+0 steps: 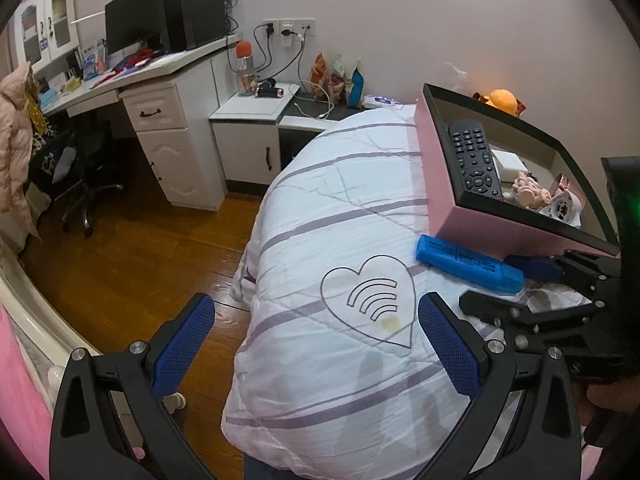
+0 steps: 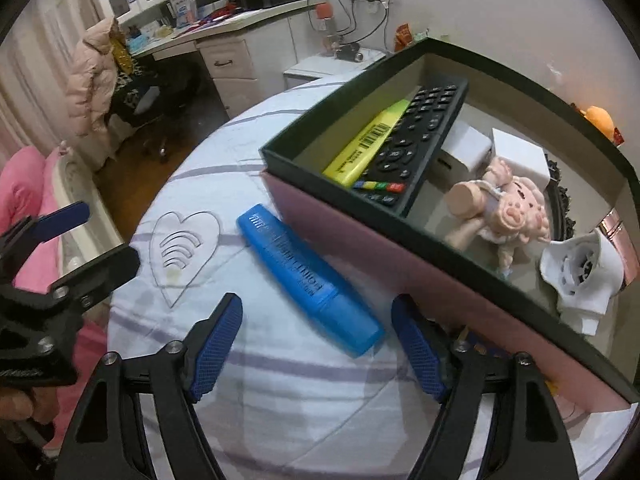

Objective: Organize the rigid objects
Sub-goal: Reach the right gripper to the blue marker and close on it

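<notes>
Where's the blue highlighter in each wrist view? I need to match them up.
Left wrist: blue highlighter lies at right of centre on the quilt, against the pink box.
Right wrist: blue highlighter lies at centre, just beyond the open right gripper, beside the box wall.
Shared landmark: the heart outline on the quilt.

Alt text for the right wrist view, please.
The open right gripper hovers over a blue highlighter lying on a quilt beside a pink box. The box holds a remote, yellow highlighter and pig figurine.
</notes>
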Demonstrator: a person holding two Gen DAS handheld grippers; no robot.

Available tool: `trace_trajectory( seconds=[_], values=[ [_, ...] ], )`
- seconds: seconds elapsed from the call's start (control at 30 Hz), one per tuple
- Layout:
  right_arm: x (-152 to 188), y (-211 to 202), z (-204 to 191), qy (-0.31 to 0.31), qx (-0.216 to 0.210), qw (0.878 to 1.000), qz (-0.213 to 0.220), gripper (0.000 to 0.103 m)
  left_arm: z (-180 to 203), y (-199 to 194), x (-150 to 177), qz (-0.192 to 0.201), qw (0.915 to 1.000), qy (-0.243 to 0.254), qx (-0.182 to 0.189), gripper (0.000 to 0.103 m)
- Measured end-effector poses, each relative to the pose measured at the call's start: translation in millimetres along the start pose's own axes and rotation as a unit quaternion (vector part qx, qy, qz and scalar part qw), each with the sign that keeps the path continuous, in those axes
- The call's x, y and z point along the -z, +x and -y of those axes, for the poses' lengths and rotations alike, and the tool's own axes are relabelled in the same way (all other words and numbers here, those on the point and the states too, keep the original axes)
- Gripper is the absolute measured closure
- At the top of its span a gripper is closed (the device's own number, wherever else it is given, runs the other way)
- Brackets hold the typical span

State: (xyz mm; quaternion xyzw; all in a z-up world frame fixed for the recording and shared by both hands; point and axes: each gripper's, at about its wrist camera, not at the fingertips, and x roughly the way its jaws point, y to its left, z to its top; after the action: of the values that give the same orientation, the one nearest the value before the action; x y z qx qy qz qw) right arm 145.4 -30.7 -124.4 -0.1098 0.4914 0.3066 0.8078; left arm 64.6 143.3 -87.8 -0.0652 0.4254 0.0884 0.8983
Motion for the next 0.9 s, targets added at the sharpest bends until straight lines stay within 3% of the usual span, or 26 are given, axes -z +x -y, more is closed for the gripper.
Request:
trace_trajectory(
  seconds=[0.07, 0.13, 0.23, 0.63, 0.73, 0.9],
  values=[
    [-1, 4, -2, -0.002, 0.007, 1.0, 0.003, 0.038, -1, -1, 0, 0.001, 1.0, -0.001, -0.002, 0.0],
    [-1, 4, -5, -0.01, 0.018, 1.0, 0.009, 0.058, 0, -1, 0, 0.001, 1.0, -0.001, -0.002, 0.0],
    [-3, 1, -10, -0.014, 0.009, 1.0, 0.007, 0.064, 1, -1, 2, 0.0, 1.0, 0.002, -0.002, 0.0],
    [-15, 9, -19, -0.047, 0.002, 0.999, 0.009, 0.062, 0, 2, 2, -0.006, 1.0, 0.002, -0.007, 0.0],
    [-17, 3, -29, -0.06, -0.019, 0.998, 0.009, 0.062, -1, 3, 2, -0.006, 0.9999, -0.001, -0.009, 0.0],
    [-22, 17, -31, -0.063, 0.005, 0.998, 0.008, 0.062, 1, 5, 1, -0.006, 0.9999, 0.002, -0.011, 0.0]
  ],
)
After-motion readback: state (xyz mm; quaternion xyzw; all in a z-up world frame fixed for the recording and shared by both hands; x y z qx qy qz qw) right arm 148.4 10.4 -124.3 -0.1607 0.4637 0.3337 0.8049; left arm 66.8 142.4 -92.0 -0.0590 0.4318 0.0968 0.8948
